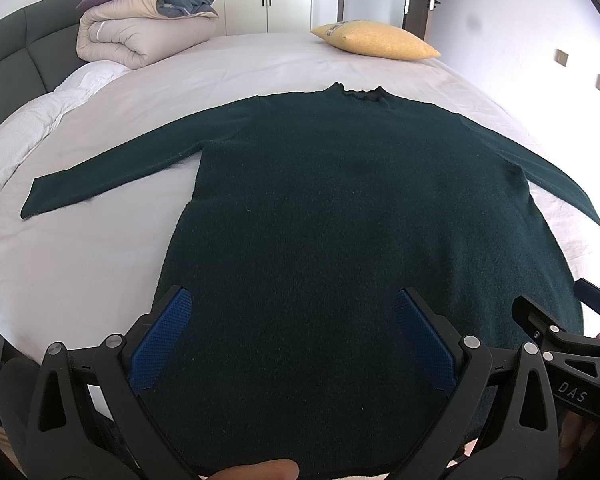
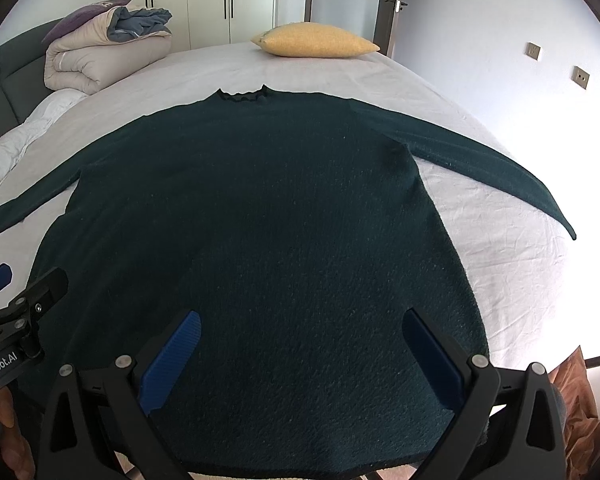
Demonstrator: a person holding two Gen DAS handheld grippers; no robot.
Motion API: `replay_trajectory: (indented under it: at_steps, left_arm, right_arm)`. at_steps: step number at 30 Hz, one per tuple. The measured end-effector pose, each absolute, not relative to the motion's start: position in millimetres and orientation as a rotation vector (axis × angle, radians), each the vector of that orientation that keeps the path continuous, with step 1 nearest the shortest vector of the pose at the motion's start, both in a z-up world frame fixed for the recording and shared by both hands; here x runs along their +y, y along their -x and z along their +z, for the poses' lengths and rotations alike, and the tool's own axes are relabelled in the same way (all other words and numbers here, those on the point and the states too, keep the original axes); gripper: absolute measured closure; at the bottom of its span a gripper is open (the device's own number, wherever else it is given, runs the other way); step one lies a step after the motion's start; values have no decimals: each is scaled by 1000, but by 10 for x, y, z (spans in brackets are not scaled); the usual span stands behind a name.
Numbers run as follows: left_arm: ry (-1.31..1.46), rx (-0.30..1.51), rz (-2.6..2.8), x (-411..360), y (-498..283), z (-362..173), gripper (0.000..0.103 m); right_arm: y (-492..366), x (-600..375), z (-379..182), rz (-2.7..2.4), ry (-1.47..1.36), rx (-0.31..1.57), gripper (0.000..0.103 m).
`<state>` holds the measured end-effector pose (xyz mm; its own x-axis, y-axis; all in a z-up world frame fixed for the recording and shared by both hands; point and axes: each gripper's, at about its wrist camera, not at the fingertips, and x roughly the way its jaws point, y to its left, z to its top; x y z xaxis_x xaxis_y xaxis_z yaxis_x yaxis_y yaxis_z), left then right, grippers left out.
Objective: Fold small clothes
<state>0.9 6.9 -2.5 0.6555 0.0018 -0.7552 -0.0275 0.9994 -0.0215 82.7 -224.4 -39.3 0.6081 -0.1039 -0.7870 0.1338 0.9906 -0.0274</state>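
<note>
A dark green long-sleeved sweater point(image 1: 340, 200) lies flat on the bed, collar at the far side, both sleeves spread out sideways; it also fills the right wrist view point(image 2: 260, 208). My left gripper point(image 1: 294, 300) is open and empty, hovering over the sweater's lower left part near the hem. My right gripper point(image 2: 302, 320) is open and empty over the lower right part. Each gripper shows at the edge of the other's view: the right gripper point(image 1: 560, 320), the left gripper point(image 2: 16, 292). The hem's near edge is partly hidden by the grippers.
The bed has a pale sheet point(image 1: 100, 248). A folded duvet with a purple pillow point(image 1: 140, 28) lies at the far left, a yellow pillow point(image 1: 376, 40) at the far side. A green headboard point(image 1: 16, 52) stands at left. Wardrobes and a door stand behind.
</note>
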Motion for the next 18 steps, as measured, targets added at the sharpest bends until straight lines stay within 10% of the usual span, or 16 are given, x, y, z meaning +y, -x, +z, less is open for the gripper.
replay_trajectory:
  at_steps: [18]
  left_arm:
    - [35, 859, 15, 88, -7, -57, 0]
  right_arm:
    - [-808, -2202, -418, -137, -38, 915, 0]
